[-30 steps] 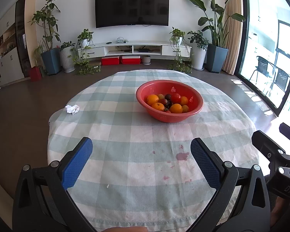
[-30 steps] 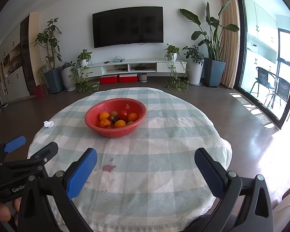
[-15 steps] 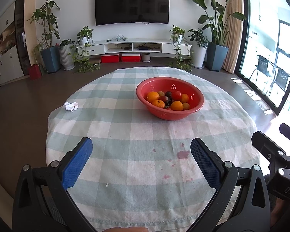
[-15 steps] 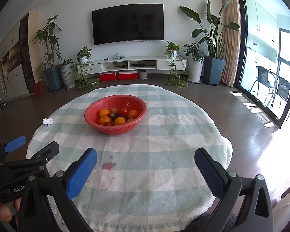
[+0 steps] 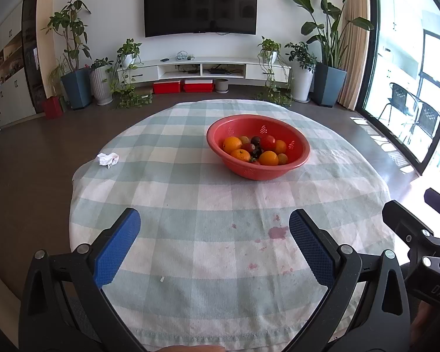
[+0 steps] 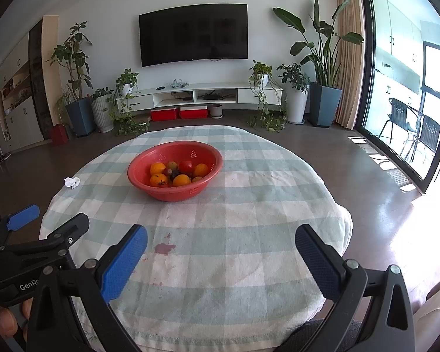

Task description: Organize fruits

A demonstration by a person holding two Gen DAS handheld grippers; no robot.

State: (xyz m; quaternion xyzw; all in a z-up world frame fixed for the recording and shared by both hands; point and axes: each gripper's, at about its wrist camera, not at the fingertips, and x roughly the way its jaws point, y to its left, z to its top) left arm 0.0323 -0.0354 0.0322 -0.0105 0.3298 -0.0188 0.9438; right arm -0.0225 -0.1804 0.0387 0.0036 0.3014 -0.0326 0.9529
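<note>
Left wrist view, left to right: crumpled tissue (image 5: 108,159) at mid-left on the checked tablecloth (image 5: 190,205); left gripper (image 5: 214,246) low centre, jaws spread wide, nothing between them; red bowl (image 5: 258,146) right of centre, upper middle of frame, holding the fruits (image 5: 253,150), oranges plus a few darker and red ones. Purple stain (image 5: 278,231) just inside the right finger.

Right wrist view: left gripper's body at lower left edge; right gripper (image 6: 220,259) low centre, also wide and holding nothing; bowl sits left of centre, above it.

Key relation: bowl lies ahead of both grippers, well apart from each, up-right of the left one and up-left of the right one, so roughly between them. Neither looks clearly nearer. Bowl is round, no long axis. Likely next: reach forward to pick fruit.
</note>
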